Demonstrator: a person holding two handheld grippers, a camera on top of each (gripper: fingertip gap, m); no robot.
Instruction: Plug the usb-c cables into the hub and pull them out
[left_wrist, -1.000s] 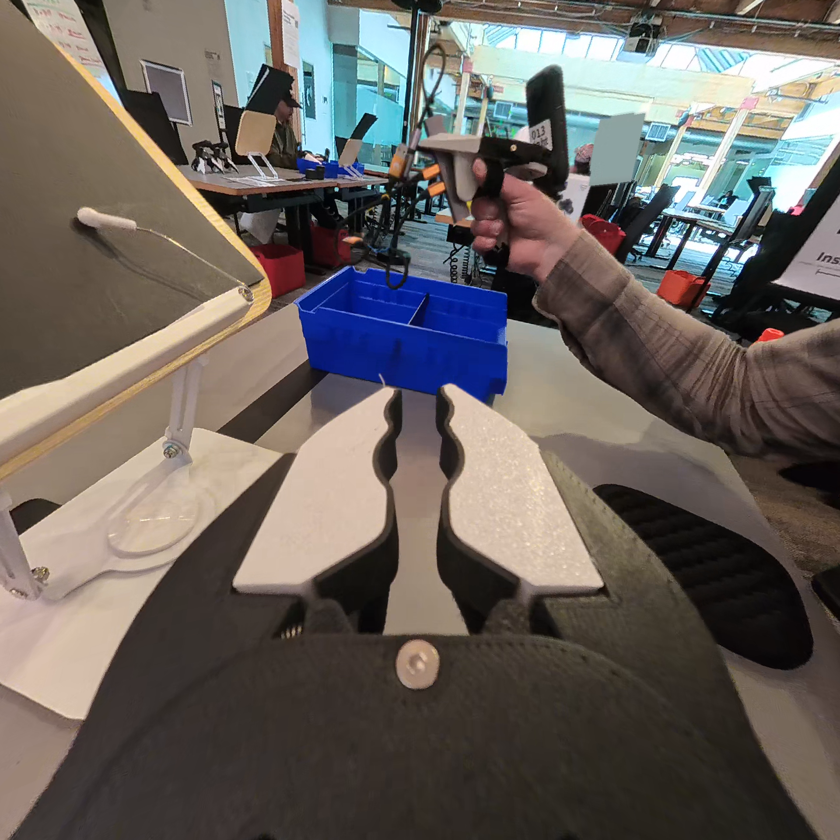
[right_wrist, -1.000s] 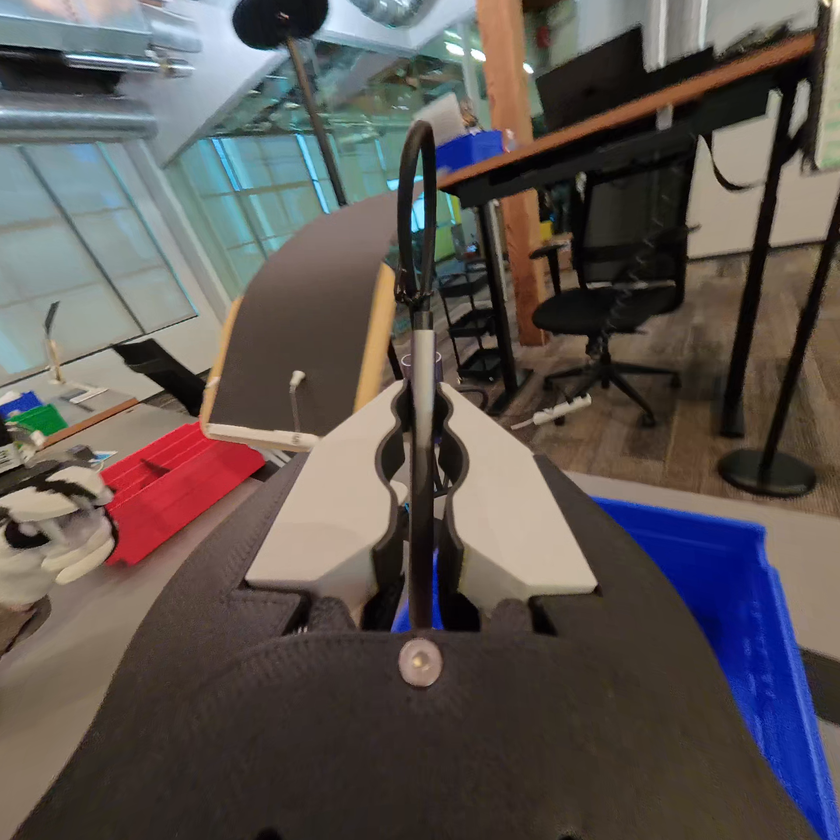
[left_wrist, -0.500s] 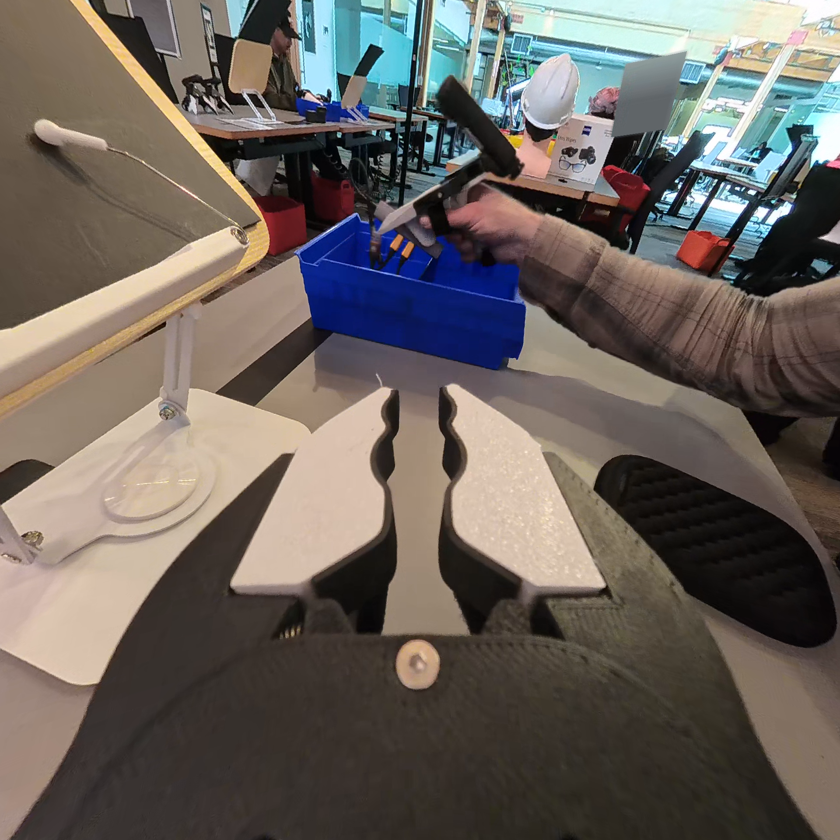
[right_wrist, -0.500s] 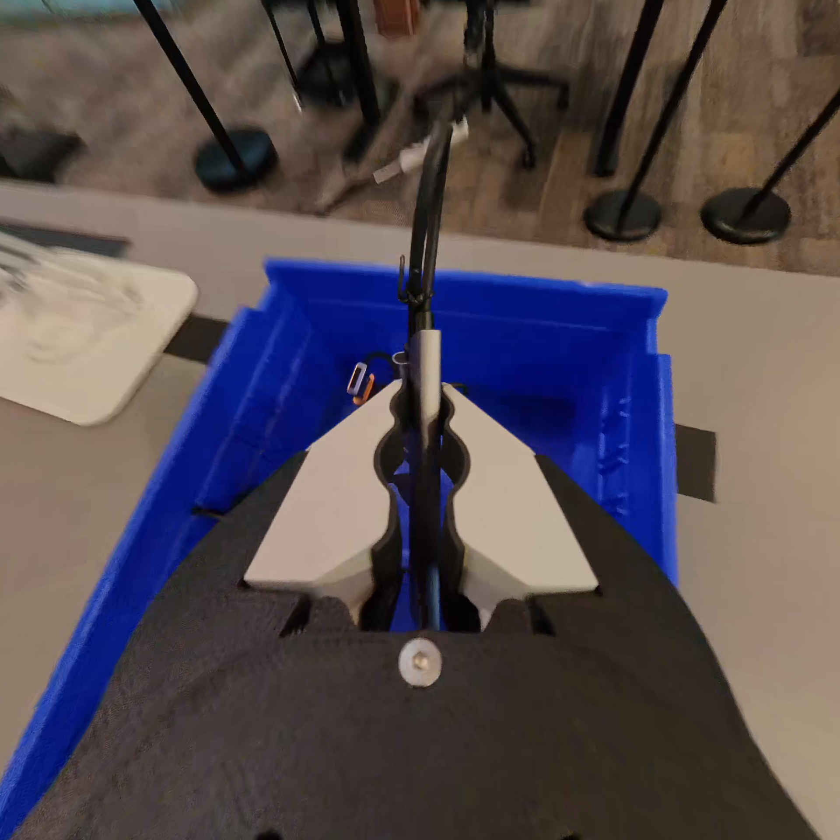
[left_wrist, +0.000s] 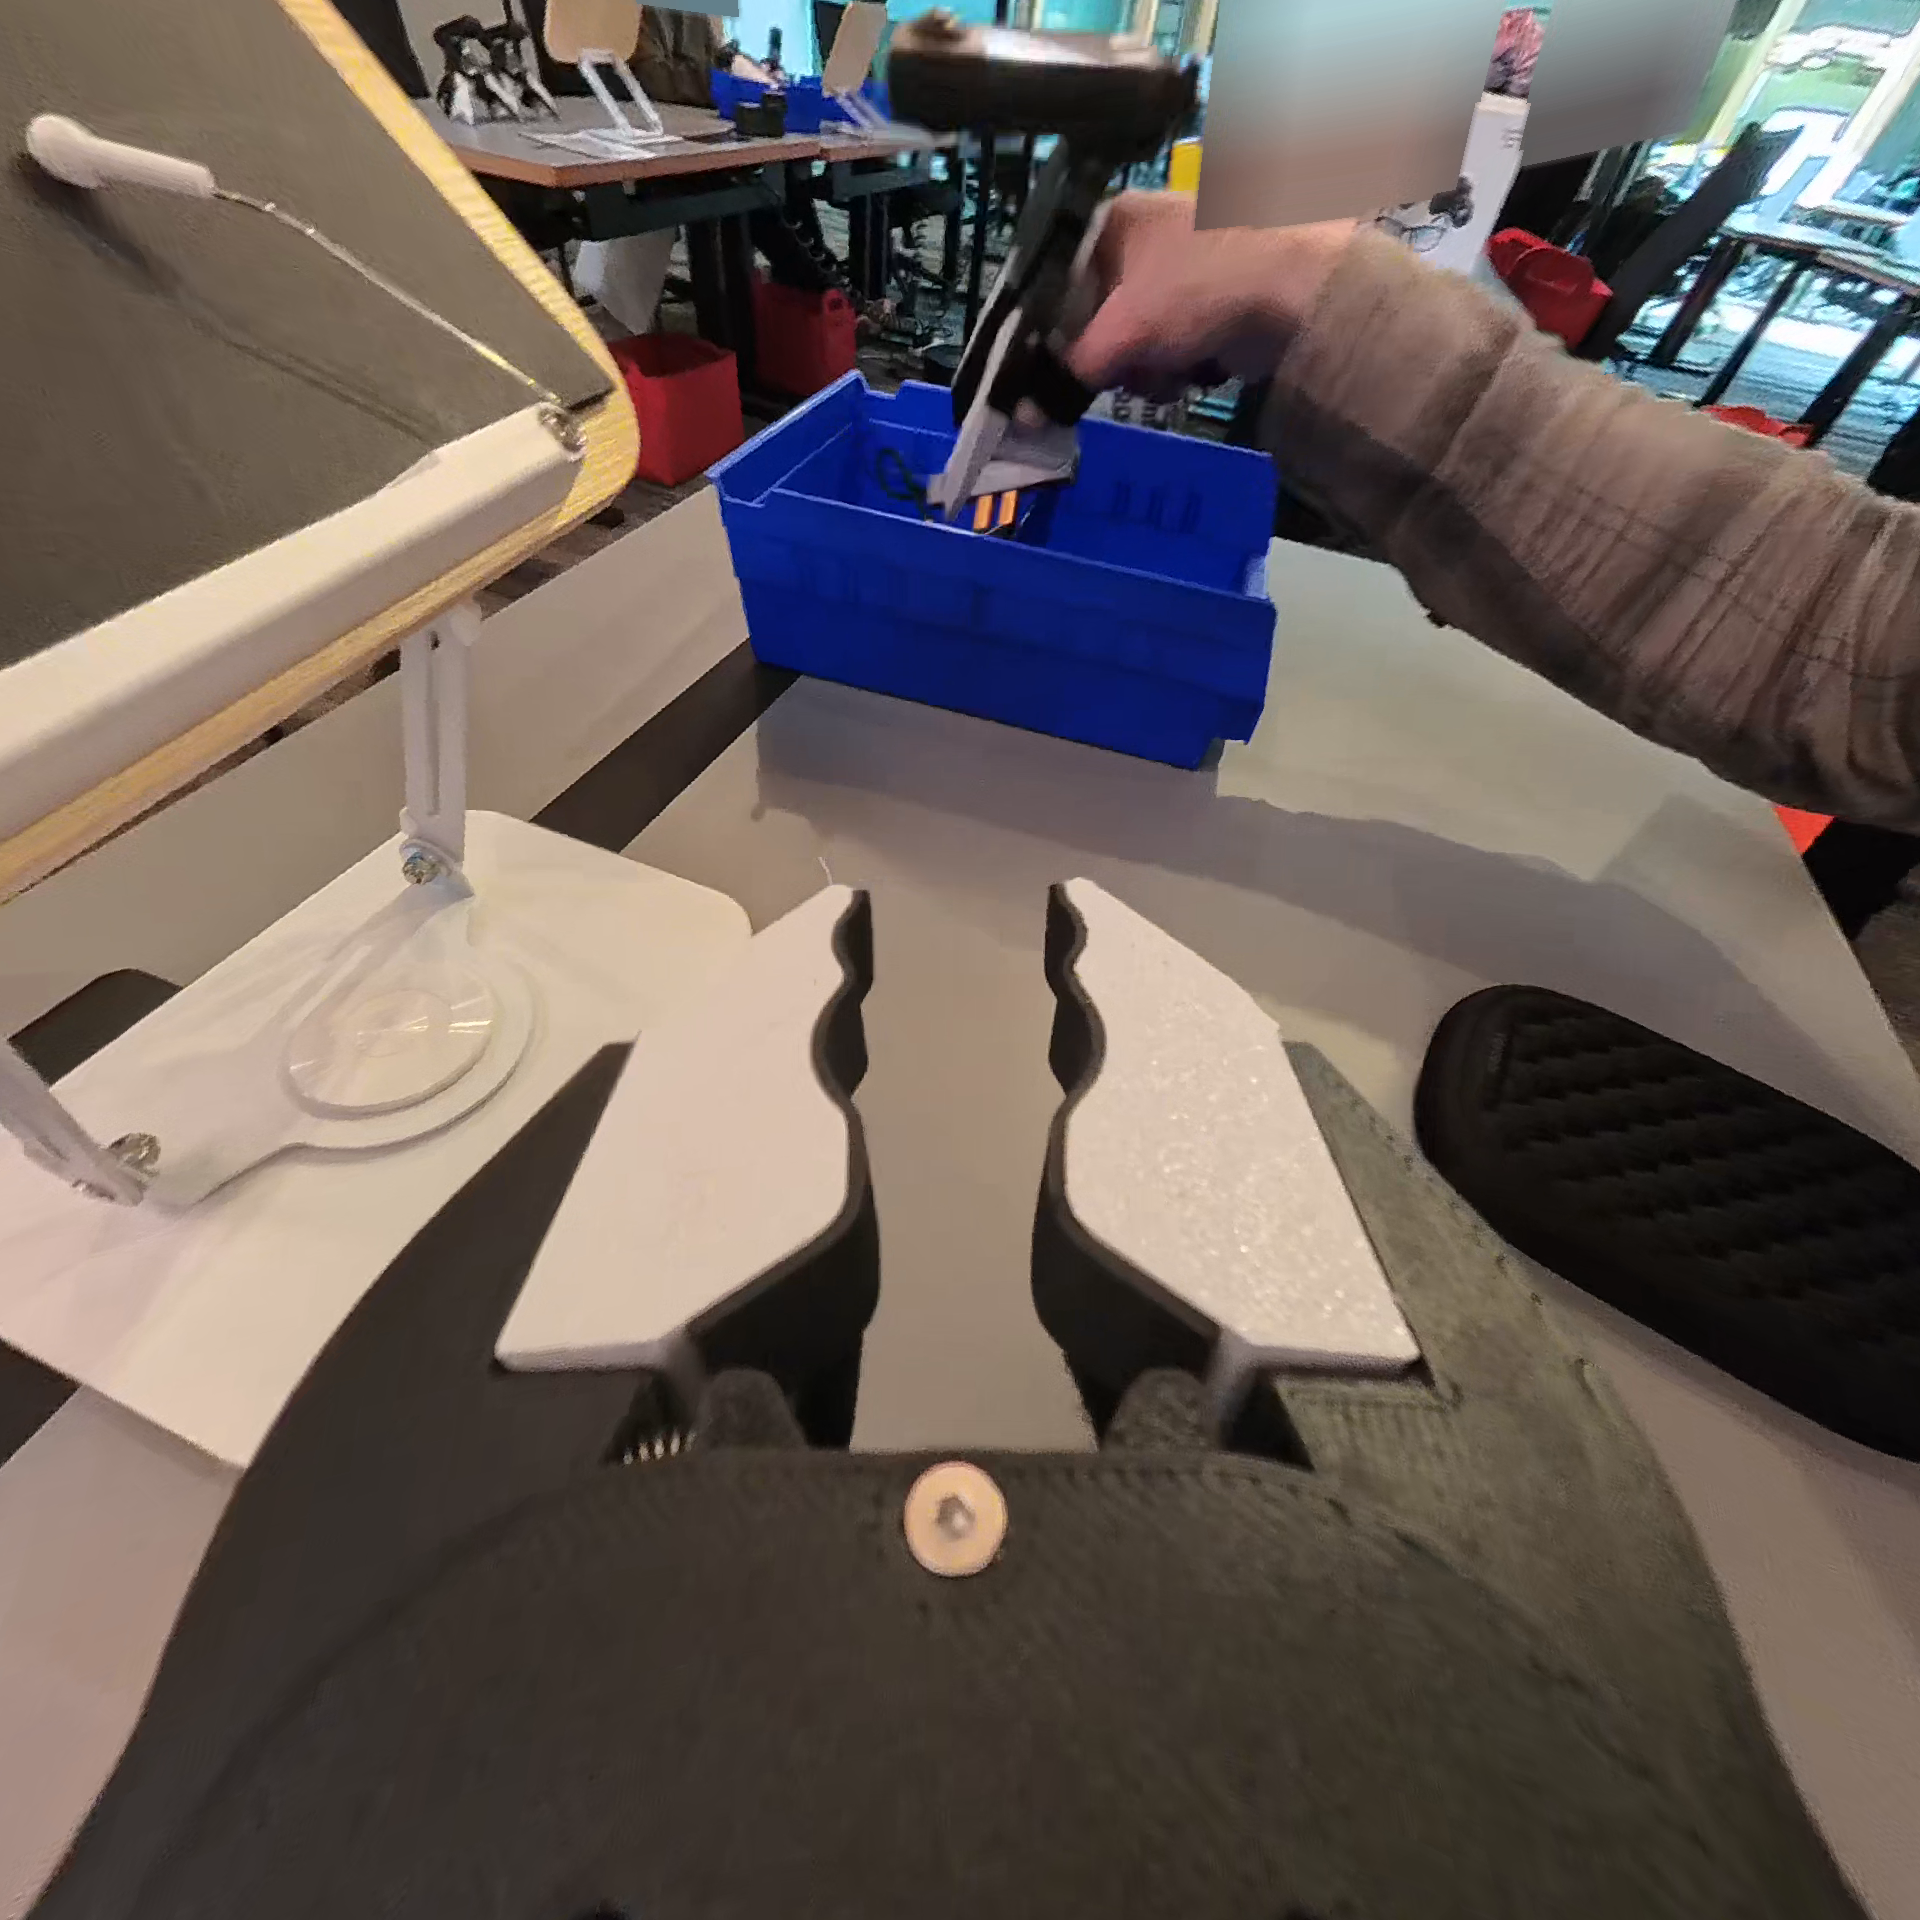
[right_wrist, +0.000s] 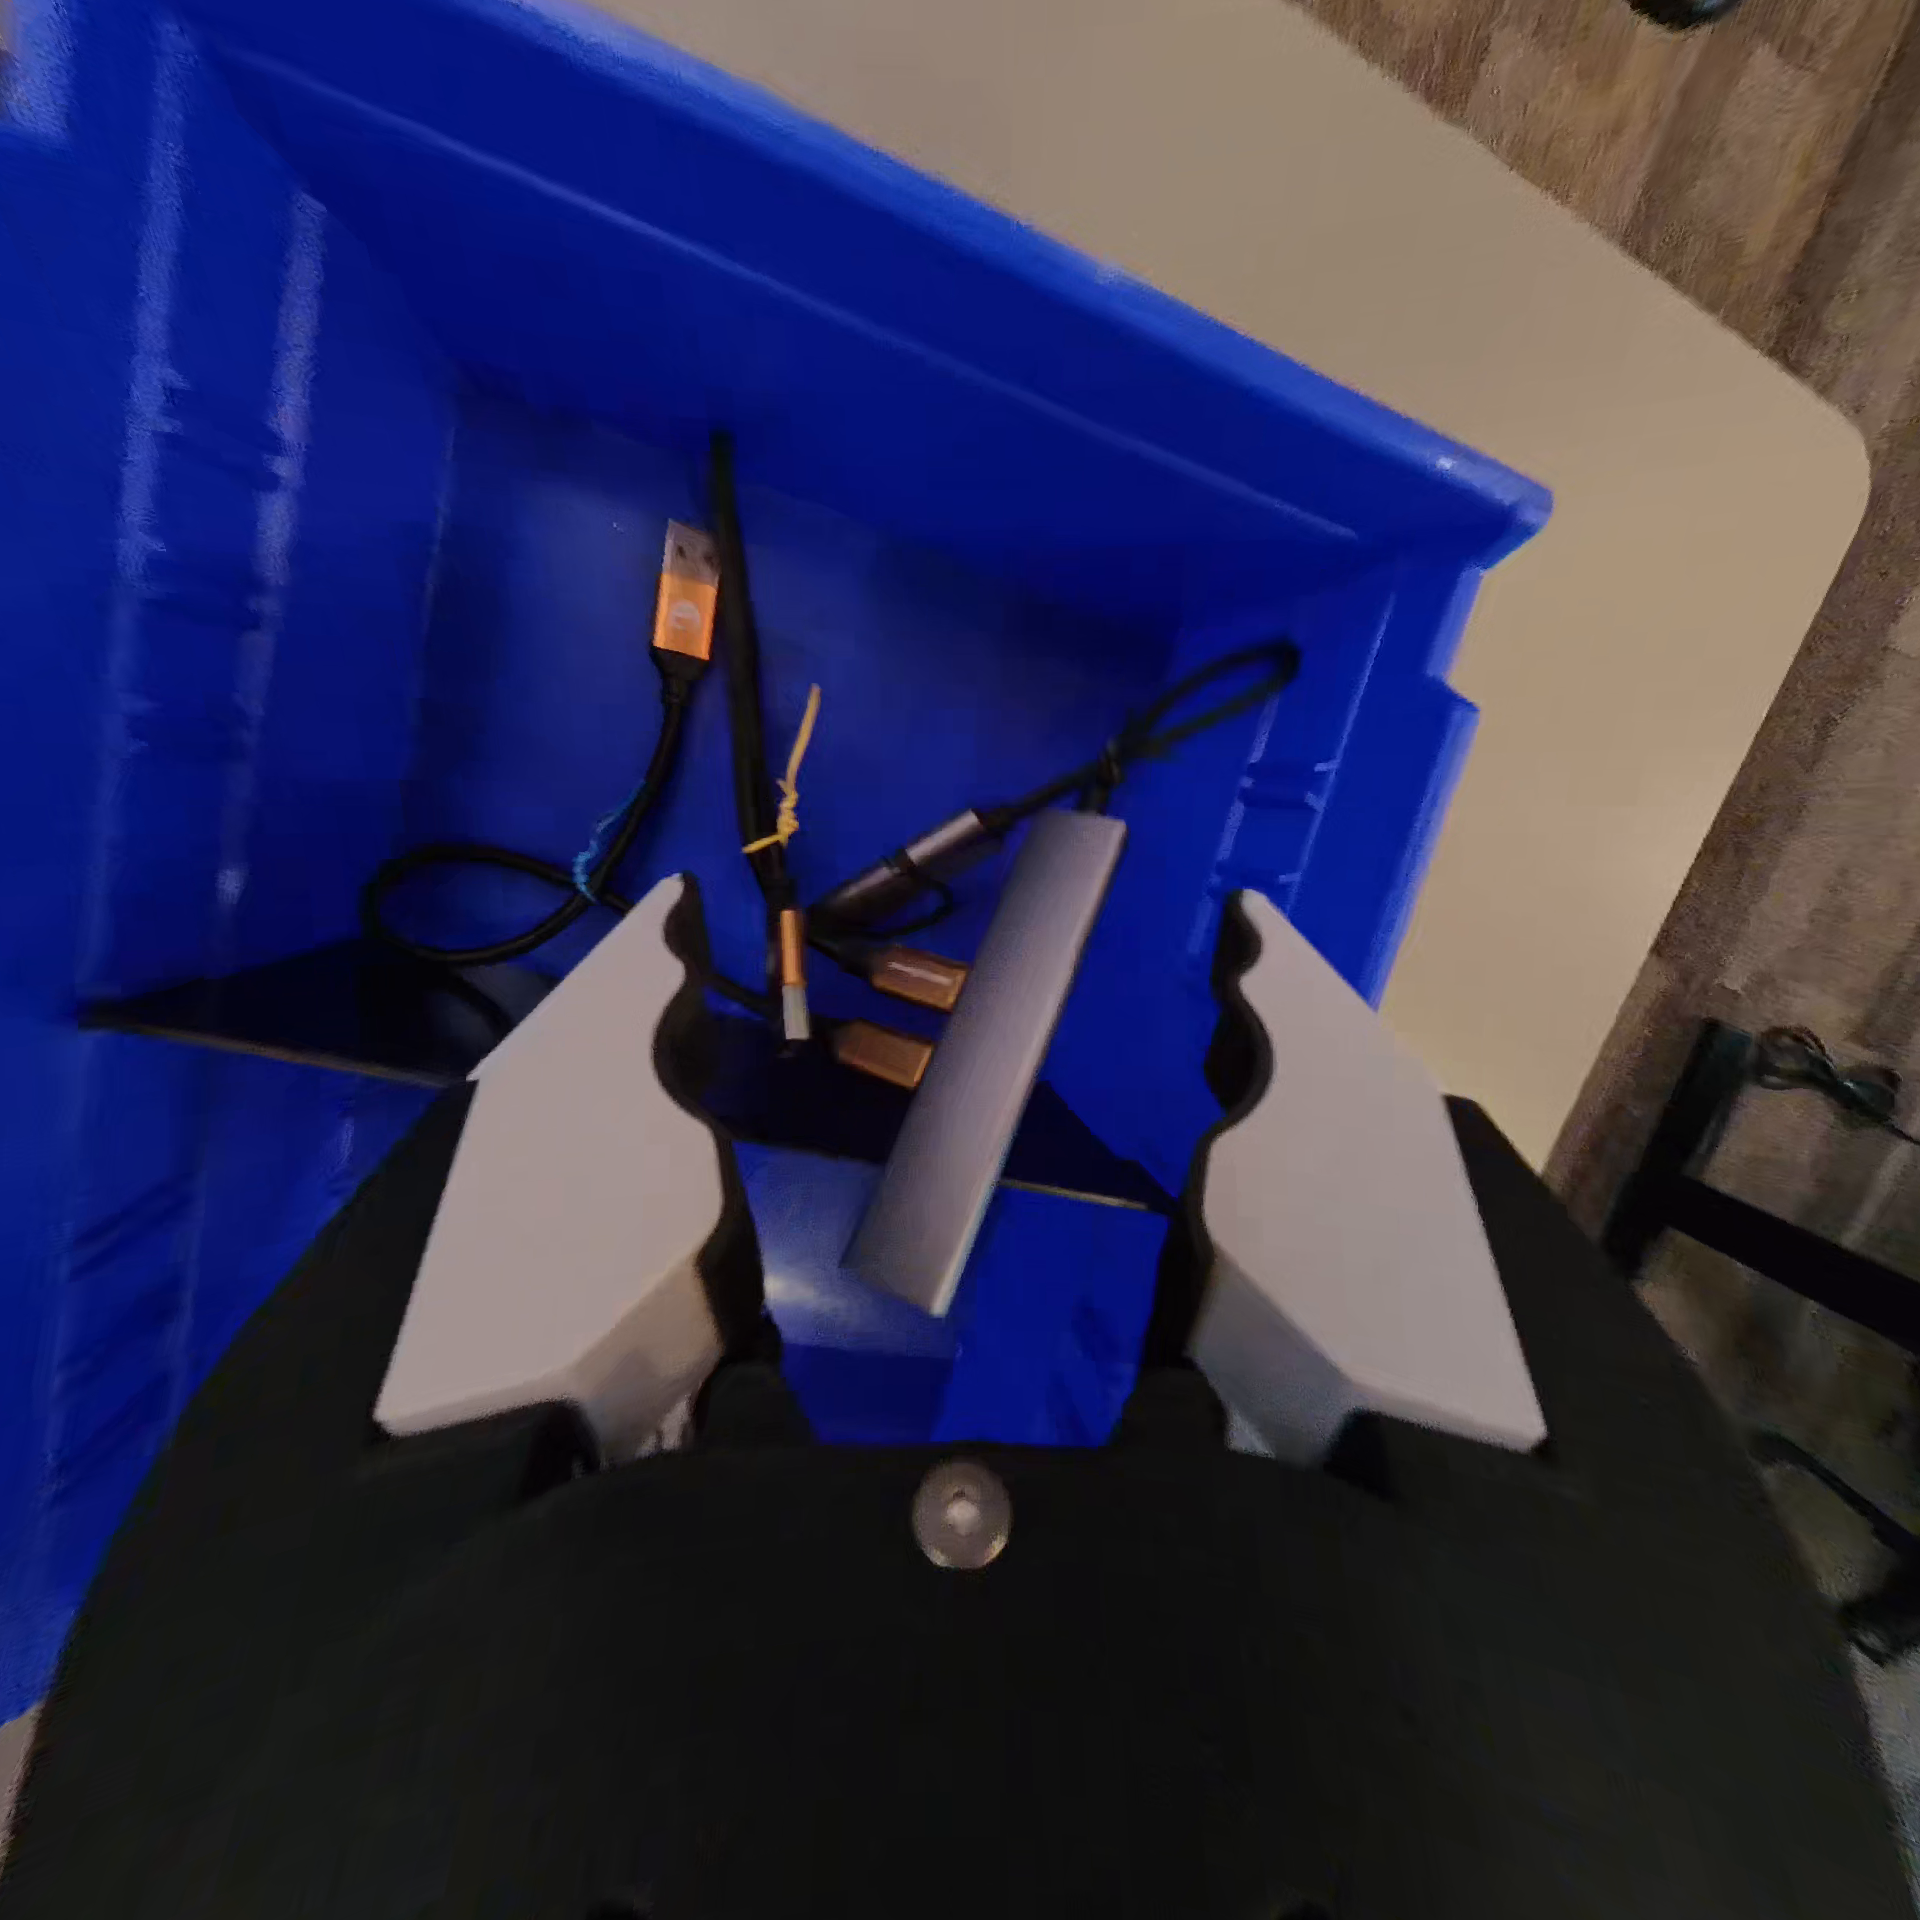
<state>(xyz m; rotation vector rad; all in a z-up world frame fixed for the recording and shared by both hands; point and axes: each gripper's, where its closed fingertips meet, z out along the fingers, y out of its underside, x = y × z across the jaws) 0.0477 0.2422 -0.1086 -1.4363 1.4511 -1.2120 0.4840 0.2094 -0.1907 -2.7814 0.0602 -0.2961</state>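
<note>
My right gripper (right_wrist: 956, 894) is open wide, pointing down into the blue bin (right_wrist: 312, 520). The grey hub (right_wrist: 987, 1060) lies tilted between its fingers, touching neither. Two orange-tipped cable plugs (right_wrist: 914, 977) sit against the hub's left side. Black cables (right_wrist: 468, 904) with another orange plug (right_wrist: 686, 603) lie loose on the bin floor. My left gripper (left_wrist: 956, 904) is open and empty, low over the grey table (left_wrist: 1351, 831), well short of the bin (left_wrist: 997, 623). In the left wrist view the right gripper (left_wrist: 997, 468) dips into the bin.
A tilted board on a white stand (left_wrist: 416, 1039) takes up the left of the table. A black pad (left_wrist: 1683, 1195) lies at the right. A sleeved arm (left_wrist: 1610, 540) reaches over the table from the right. A divider (right_wrist: 260, 1018) splits the bin.
My right gripper came down from high above into the bin and opened, letting go of the hub. My left gripper's jaws opened a little wider.
</note>
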